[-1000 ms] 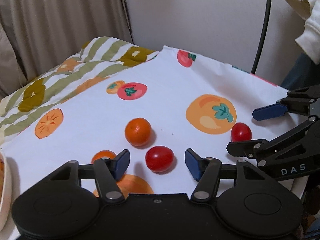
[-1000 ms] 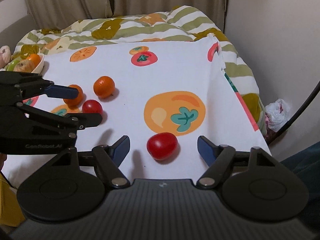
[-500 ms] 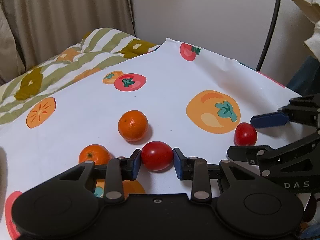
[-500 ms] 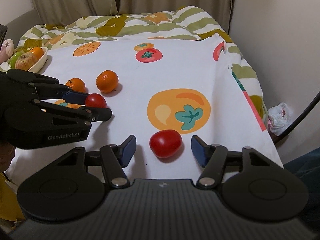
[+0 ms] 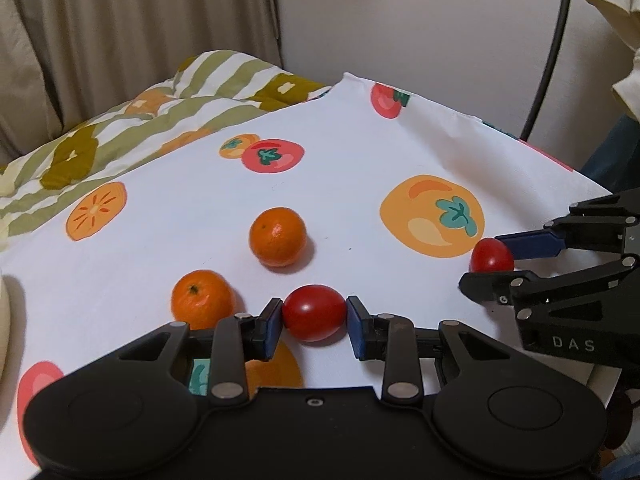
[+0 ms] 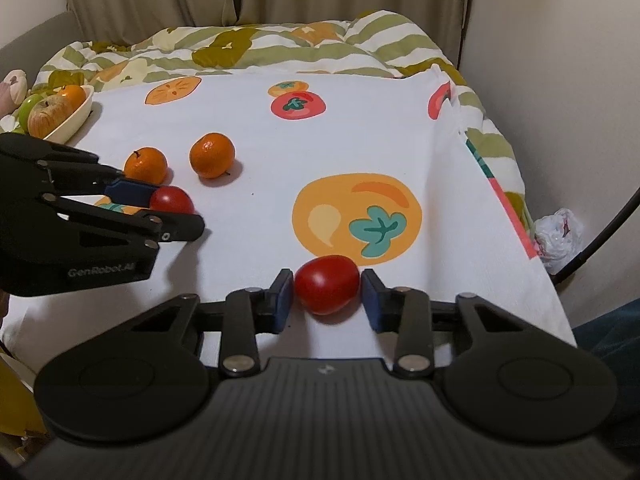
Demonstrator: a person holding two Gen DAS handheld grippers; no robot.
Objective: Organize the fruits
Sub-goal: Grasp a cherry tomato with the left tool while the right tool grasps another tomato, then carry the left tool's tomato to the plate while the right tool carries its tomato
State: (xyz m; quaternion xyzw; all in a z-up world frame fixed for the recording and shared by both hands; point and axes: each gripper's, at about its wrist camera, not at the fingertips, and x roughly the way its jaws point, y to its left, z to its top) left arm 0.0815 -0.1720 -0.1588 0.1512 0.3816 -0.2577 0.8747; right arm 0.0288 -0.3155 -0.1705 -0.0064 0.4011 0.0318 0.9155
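Both claws had clamped a fruit on the printed cloth (image 6: 380,152). Left gripper (image 5: 315,320) held one red tomato (image 5: 315,317) at lower centre; right gripper (image 6: 327,288) pinched the other tomato (image 6: 327,284), lower centre of its view. Step judged: grasp done, lift pending. Next likely: carry to the bowl (image 6: 78,118), upper left. Two mandarins remained loose. Readable: "DAS", "GenRobot.AI".

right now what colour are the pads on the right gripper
Dark blue pads, clearest in the right wrist view.
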